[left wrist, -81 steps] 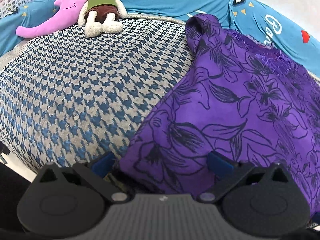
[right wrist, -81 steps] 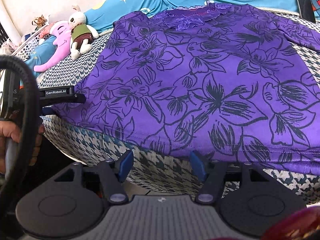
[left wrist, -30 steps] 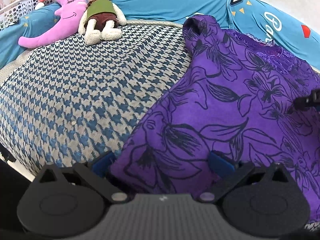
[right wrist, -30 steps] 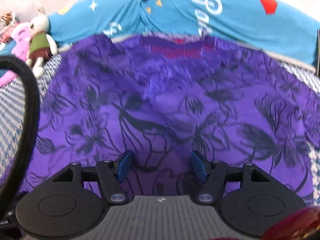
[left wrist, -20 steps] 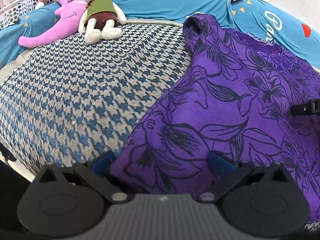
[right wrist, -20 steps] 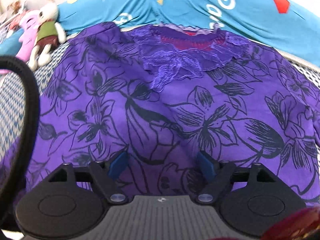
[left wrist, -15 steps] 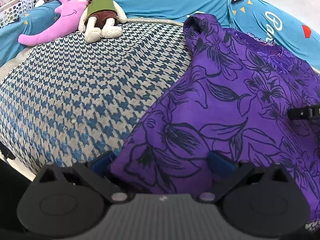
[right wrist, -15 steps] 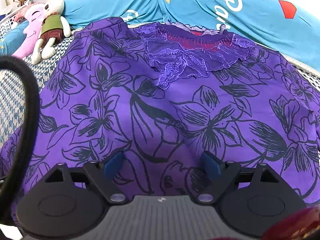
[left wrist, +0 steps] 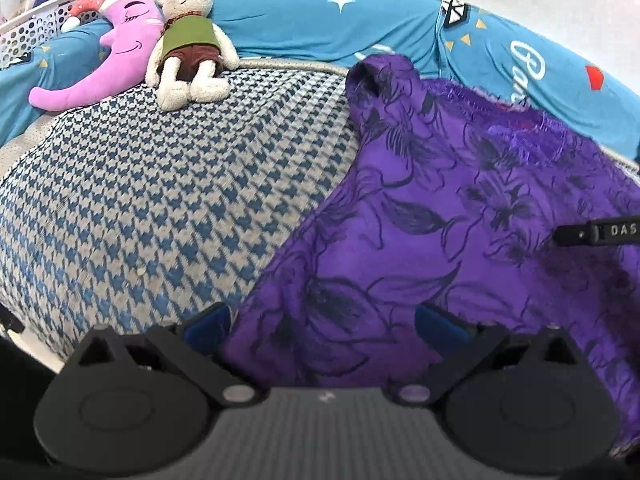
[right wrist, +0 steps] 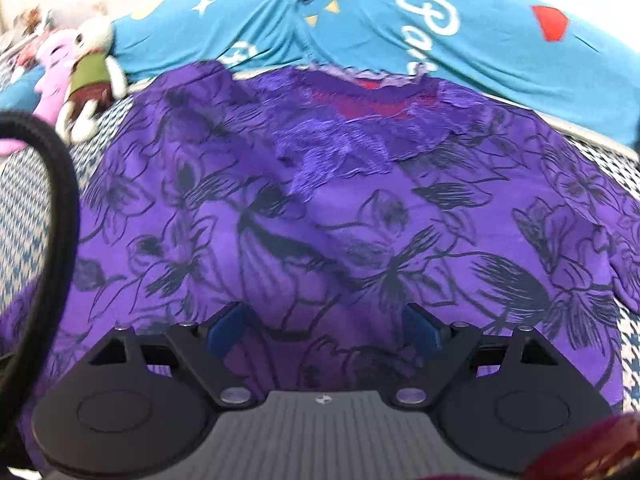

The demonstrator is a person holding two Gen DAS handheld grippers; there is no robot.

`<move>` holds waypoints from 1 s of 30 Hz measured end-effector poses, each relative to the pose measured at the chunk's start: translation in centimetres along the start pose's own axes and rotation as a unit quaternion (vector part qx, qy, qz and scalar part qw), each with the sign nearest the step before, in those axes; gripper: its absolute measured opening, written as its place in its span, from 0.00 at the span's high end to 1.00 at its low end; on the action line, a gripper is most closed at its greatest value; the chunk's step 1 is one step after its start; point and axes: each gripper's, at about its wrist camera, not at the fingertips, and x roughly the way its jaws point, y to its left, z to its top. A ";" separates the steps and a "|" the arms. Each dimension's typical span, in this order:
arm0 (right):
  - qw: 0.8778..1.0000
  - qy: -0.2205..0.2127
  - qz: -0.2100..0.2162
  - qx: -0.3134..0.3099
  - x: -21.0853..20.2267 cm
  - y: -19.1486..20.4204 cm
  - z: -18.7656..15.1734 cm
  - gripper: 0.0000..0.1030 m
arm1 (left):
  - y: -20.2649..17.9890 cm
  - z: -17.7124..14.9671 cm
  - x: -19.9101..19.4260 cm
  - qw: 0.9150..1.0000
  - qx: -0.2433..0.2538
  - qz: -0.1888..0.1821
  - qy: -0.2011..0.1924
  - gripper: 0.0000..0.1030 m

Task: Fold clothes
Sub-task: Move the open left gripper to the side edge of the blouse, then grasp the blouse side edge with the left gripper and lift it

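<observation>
A purple blouse (left wrist: 460,216) with black flower outlines and a lace collar (right wrist: 352,140) lies spread flat on the houndstooth bed cover (left wrist: 152,184). My left gripper (left wrist: 324,326) is open at the blouse's lower left corner, and the hem cloth lies between its blue pads (left wrist: 208,324). My right gripper (right wrist: 322,326) hovers open over the middle of the blouse (right wrist: 320,232), nothing pinched between its pads (right wrist: 420,328). In the left wrist view a black finger of the right gripper (left wrist: 596,233) reaches in from the right edge.
A rabbit plush (left wrist: 188,44) and a pink moon plush (left wrist: 108,68) lie at the far left of the bed. A blue printed pillow (right wrist: 400,28) runs along the back. A white perforated basket (left wrist: 32,36) stands far left. A black cable (right wrist: 60,216) loops at left.
My right gripper moved from the near hem forward over the blouse's middle, toward the collar. The left gripper stayed at the lower left corner, still open.
</observation>
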 end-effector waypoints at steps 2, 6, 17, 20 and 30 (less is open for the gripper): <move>1.000 0.007 0.016 0.014 -0.1 -0.3 0.0 0.16 | 0.2 0.6 -0.1 1.000 -0.007 -0.009 -0.005 0.07; 1.000 0.006 0.022 0.001 -0.5 0.2 -0.3 0.17 | 0.5 2.0 0.5 1.000 -0.005 -0.020 0.004 0.10; 1.000 -0.010 0.014 -0.017 -0.6 0.6 0.3 0.17 | 1.2 8.4 2.3 0.999 -0.004 -0.040 0.022 0.00; 1.000 -0.011 0.020 -0.010 -0.4 0.3 0.6 0.17 | 1.9 10.7 3.2 0.998 -0.008 -0.054 0.028 0.00; 0.999 0.019 0.041 0.027 0.4 -0.4 0.1 0.17 | 3.8 15.6 7.7 0.992 -0.082 -0.099 0.020 0.00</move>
